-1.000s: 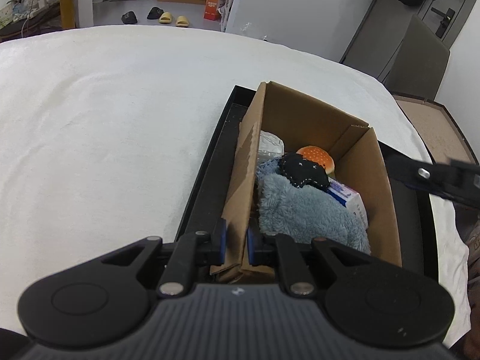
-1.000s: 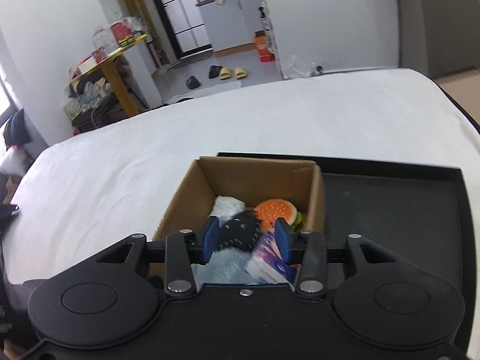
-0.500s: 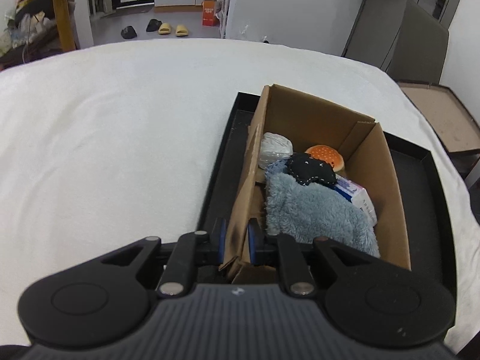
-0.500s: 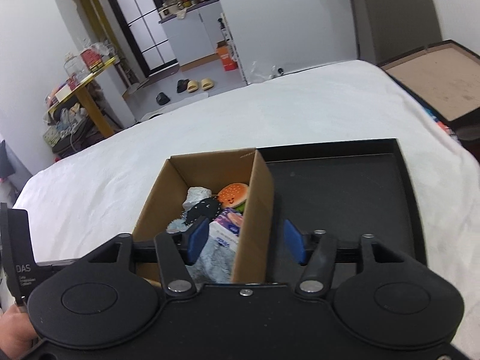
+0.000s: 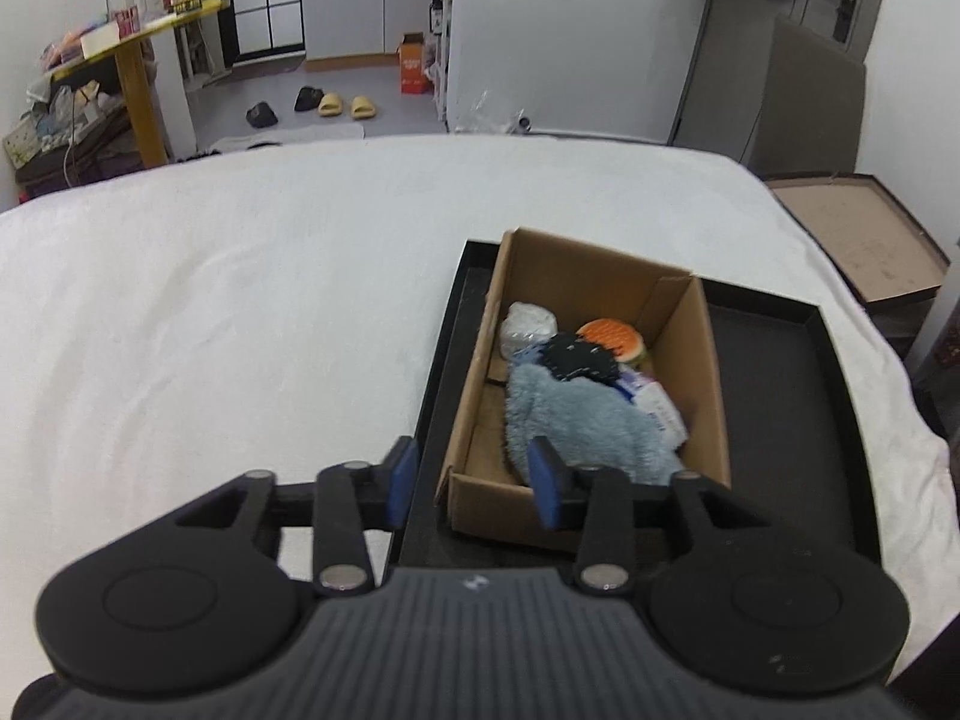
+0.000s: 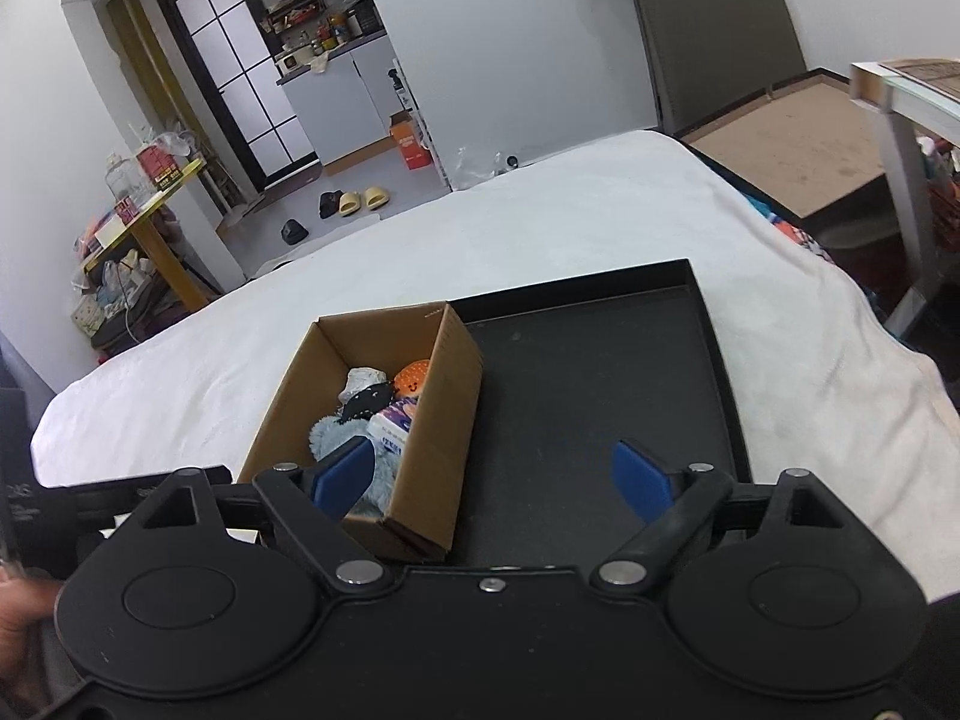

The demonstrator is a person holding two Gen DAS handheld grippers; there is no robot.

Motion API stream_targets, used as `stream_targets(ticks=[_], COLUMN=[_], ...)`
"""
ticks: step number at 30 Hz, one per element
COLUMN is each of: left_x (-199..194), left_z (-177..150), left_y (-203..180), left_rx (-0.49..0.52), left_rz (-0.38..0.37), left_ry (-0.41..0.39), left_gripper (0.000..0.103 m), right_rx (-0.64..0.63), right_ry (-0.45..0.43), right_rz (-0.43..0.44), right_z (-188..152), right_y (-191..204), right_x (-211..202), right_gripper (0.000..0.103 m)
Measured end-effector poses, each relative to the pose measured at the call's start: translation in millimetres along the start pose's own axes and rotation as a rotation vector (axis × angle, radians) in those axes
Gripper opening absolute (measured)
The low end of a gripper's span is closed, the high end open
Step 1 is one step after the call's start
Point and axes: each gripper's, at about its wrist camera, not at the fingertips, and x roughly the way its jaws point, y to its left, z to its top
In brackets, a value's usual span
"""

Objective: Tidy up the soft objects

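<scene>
A cardboard box point(image 5: 690, 360) point(image 6: 444, 384) stands at the left end of a black tray point(image 5: 774, 396) point(image 6: 588, 372) on the white bed. Inside lie a fluffy blue-grey plush point(image 5: 576, 414) point(image 6: 327, 438), a black spiky soft toy point(image 5: 576, 357) point(image 6: 366, 401), an orange burger toy point(image 5: 609, 336) point(image 6: 414, 377), a white bundle point(image 5: 528, 324) point(image 6: 363, 377) and a tissue pack point(image 5: 657, 405) point(image 6: 396, 426). My left gripper point(image 5: 474, 483) is open and empty, above the box's near left corner. My right gripper point(image 6: 492, 480) is wide open and empty, above the box's near right corner.
The white bed cover point(image 5: 240, 312) spreads to the left and behind the tray. A brown board point(image 5: 858, 234) lies off the bed's right side. A yellow table point(image 5: 138, 60), slippers point(image 5: 342, 103) and an orange box point(image 5: 414, 63) are on the far floor.
My left gripper let go of the box's left wall, opened and pulled back and up. My right gripper opened wider and also drew back and up. The box stays on the tray.
</scene>
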Motion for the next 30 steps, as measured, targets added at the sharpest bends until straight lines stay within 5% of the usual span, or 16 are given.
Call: stream_targets(ticks=[13, 30], left_x=[-54.8, -119.9], left_z=[1.2, -11.3], left_y=[-15.3, -28.0], left_rx=[0.001, 0.050], left_rz=[-0.077, -0.106], left_ry=[-0.029, -0.070], left_gripper=[0.066, 0.088], right_rx=[-0.007, -0.043], right_ry=[-0.038, -0.058], right_rz=[-0.014, -0.111], right_z=[-2.4, -8.1], right_y=[-0.4, 24.8], right_x=[-35.6, -81.6], right_gripper=[0.103, 0.103])
